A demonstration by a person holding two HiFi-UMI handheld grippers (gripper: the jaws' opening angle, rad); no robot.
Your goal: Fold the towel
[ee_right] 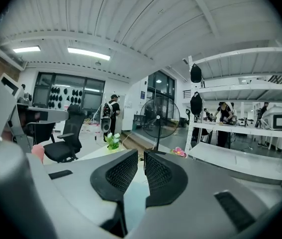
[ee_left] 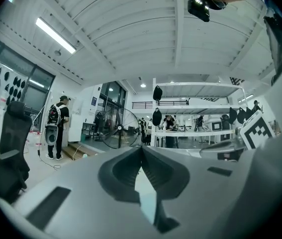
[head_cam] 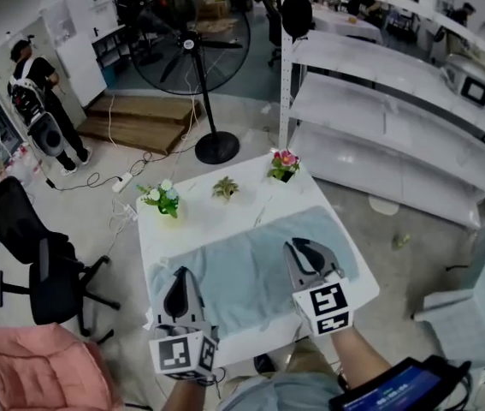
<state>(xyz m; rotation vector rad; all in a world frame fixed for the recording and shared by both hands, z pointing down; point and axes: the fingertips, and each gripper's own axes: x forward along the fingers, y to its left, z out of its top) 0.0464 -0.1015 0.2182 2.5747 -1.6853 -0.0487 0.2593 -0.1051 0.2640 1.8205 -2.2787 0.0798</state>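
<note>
Closest in, the left gripper (head_cam: pixel 181 279) hangs over the near-left part of the towel (head_cam: pixel 242 268), clenched tight. Its own view shows the jaws meeting at the tips with no cloth clearly pinched between them. If it goes down onto the fabric like that, it will likely shove and ruck the cloth instead of taking hold of it.

The right gripper (head_cam: pixel 298 251) sits further in, over the right half of the towel. Its jaws are parted by only a thin slit and nothing is held between the pads. A gap that narrow could skate over the weave or nip a single thread's worth, and that would slip out on the lift.

If one side catches and the other does not, the fold would probably come up skewed, with the corners not meeting.

The pale blue towel lies spread flat across the near half of the white surface (head_cam: pixel 225 212), and its near edge runs close to the surface's near rim. A pull towards the person could drag it over that rim.

Beyond the towel's far edge stand a white-flowered pot (head_cam: pixel 163 199), a small green plant (head_cam: pixel 225 187) and a pink-flowered pot (head_cam: pixel 283 164). A fold swung too far forward could brush and tip them, the pink one soonest.

The fan (head_cam: pixel 192 45) on the floor stands well apart and poses no obvious risk
</note>
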